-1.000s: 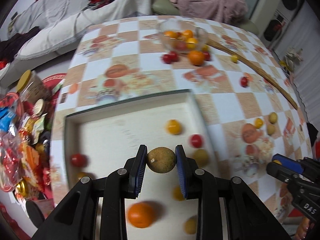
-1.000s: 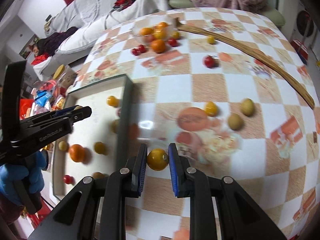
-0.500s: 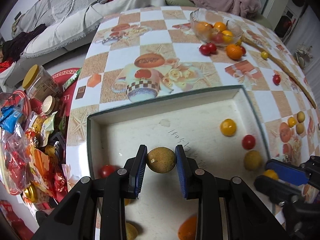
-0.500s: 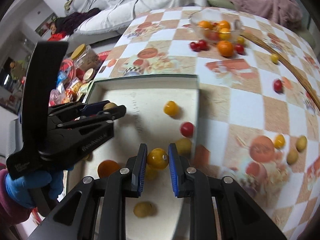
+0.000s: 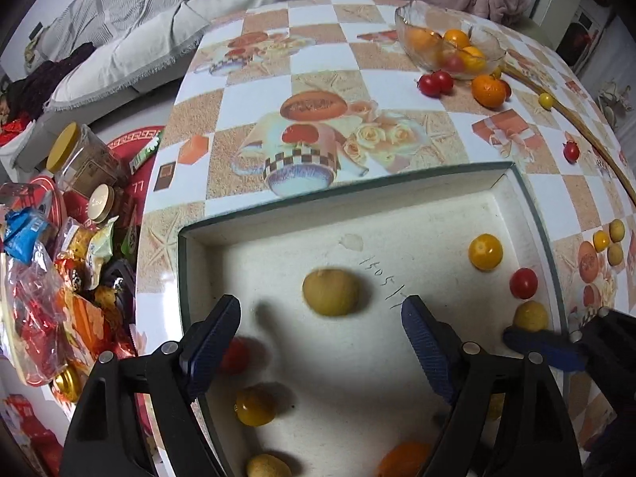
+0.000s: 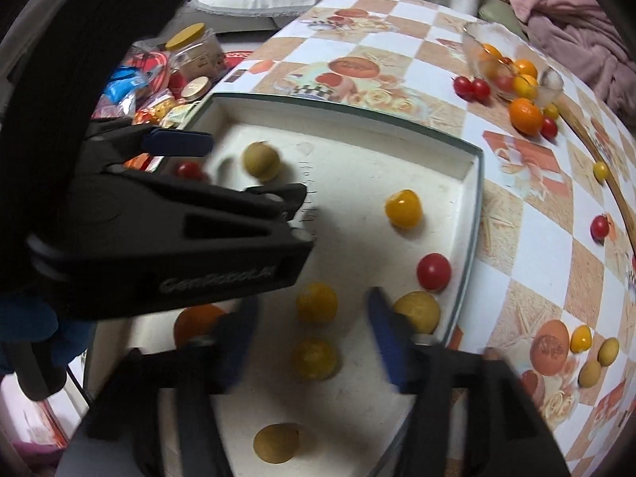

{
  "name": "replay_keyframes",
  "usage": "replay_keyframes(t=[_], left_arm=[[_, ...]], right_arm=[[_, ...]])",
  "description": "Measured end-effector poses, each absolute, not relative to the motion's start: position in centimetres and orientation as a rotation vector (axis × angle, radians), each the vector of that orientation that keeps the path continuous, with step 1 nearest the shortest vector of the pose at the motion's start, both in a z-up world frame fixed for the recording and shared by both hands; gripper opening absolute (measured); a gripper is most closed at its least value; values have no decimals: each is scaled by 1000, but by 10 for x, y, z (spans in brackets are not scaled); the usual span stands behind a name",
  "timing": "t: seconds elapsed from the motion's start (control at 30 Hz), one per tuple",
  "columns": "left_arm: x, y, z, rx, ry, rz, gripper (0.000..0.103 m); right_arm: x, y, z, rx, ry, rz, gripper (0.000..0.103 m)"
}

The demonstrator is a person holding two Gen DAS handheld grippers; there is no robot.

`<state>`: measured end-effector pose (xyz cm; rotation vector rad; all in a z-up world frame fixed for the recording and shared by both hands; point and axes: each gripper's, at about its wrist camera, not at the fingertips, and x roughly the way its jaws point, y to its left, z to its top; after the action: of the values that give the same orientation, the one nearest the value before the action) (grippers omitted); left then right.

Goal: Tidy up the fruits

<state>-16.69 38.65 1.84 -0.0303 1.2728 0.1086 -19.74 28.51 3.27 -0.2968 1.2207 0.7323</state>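
While both sets of tongs are opening over the tray [image 5: 528, 214], we see two fruits just let go and not yet settled. Our left tongs [image 5: 318, 326] stand spread with nothing pinched; the brown fruit [image 5: 330, 292] lies free on the tray floor between and a little beyond the tips, blurred, so we judge it may be rolling. Our right tongs [image 6: 312, 342] are spread too, with a yellow fruit [image 6: 317, 303] loose between the pads, touching neither.

The first risk is a runaway: round fruit dropped on a flat tray can roll toward the tray's wall or knock a neighbour, such as the red tomato [image 6: 434, 271] near the right wall. The wall looks high enough to stop it.

The second risk is a collision. The left tongs sit close beside the right ones inside the tray, so lifting either out carelessly could clip the other, or sweep fruit across the tray.

Beyond the tray, more fruit waits on the tabletop [image 5: 357, 91] and around the bowl [image 5: 449, 45], so much remains to collect.
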Motion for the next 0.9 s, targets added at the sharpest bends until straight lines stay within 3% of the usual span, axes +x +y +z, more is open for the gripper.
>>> replay_keyframes(t=[0.07, 0.13, 0.3, 0.5, 0.53, 0.57, 0.9], left_arm=[[-166, 389, 16, -36, 1290, 110, 85], [-167, 390, 16, -37, 1297, 116, 85], [-174, 391, 30, -47, 1296, 114, 85], [-191, 389, 52, -64, 1296, 95, 85], [-195, 388, 56, -61, 1301, 93, 98], [-198, 387, 59, -58, 1305, 89, 103], [-254, 389, 98, -2, 1269, 39, 103]], right_arm=[[-201, 286, 37, -306, 1210, 747, 67], [-208, 287, 46, -328, 1189, 756, 79], [-222, 277, 66, -338, 1191, 746, 84], [-234, 253, 78, -288, 1275, 657, 85], [-235, 249, 79, -284, 1290, 639, 86], [-236, 246, 79, -281, 1306, 621, 86], [-235, 215, 74, -152, 1508, 446, 86]])
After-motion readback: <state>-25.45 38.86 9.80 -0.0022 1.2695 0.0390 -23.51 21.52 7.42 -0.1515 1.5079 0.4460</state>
